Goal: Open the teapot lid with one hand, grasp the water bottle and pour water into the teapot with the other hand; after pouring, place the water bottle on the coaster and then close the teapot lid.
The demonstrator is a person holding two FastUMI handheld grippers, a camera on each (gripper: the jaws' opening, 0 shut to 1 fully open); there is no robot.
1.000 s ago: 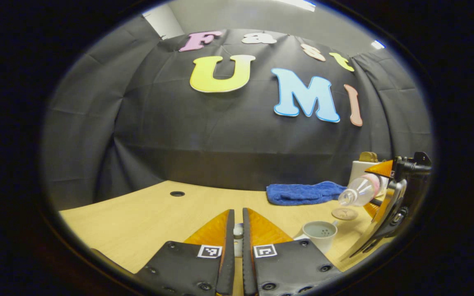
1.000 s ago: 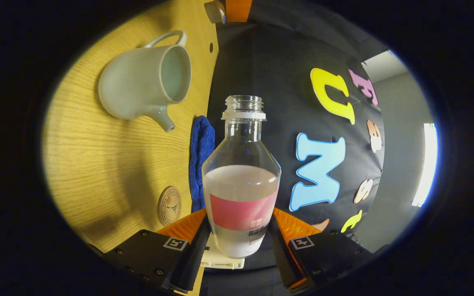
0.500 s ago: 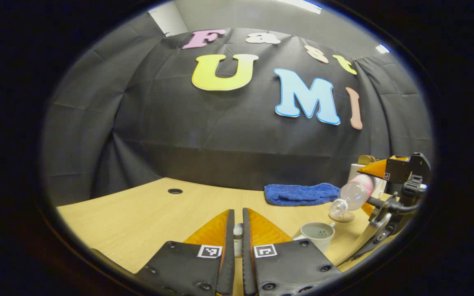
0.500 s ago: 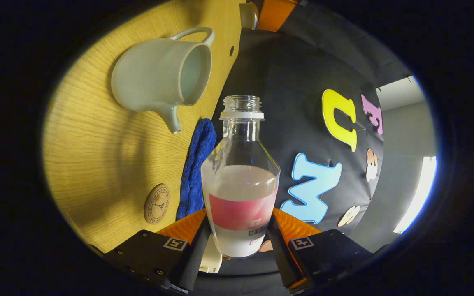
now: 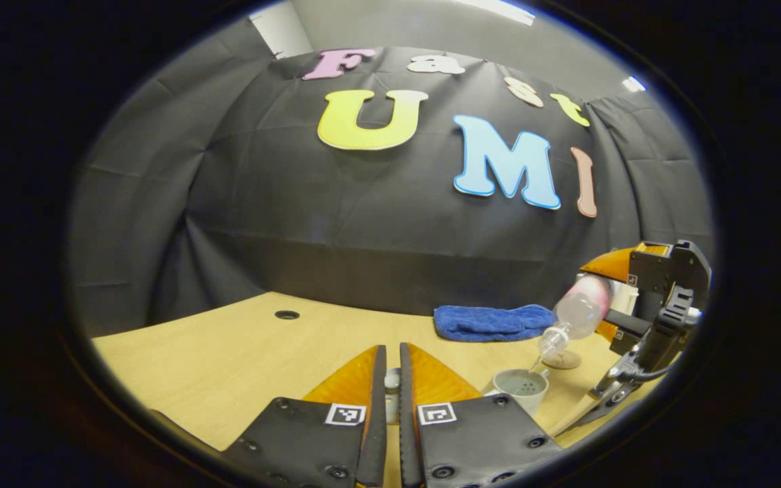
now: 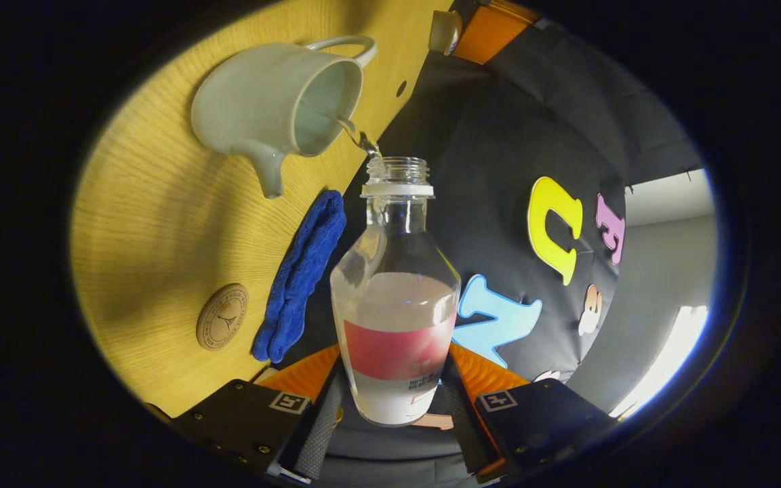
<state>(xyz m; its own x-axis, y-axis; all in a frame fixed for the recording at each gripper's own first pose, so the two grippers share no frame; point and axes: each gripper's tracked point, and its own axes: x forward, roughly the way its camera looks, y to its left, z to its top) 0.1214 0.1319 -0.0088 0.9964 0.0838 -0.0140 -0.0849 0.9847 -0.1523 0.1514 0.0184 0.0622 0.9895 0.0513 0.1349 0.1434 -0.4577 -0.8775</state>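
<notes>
A: Right gripper (image 6: pixel 394 400)?
B: Clamped on the water bottle (image 6: pixel 396 298), seen at center of the right gripper view, tipped toward the teapot (image 6: pixel 275 102) at upper left. A thin stream is seen running from the bottle mouth into the open pot.

A: Left gripper (image 5: pixel 392 386)?
B: Clenched on the lid (image 5: pixel 392 383), held low at bottom center of the left gripper view.

A: Coaster (image 6: pixel 222 316)?
B: Lower left, bare, beside the blue towel (image 6: pixel 301 272).

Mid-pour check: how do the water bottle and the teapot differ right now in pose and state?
The water bottle is tipped over, clamped in the right tongs; the teapot stands upright on the table. The bottle is clear and part full, water leaving its neck; the teapot is opaque pale ceramic, receiving that stream. Both have open mouths, with cap and lid off.
</notes>
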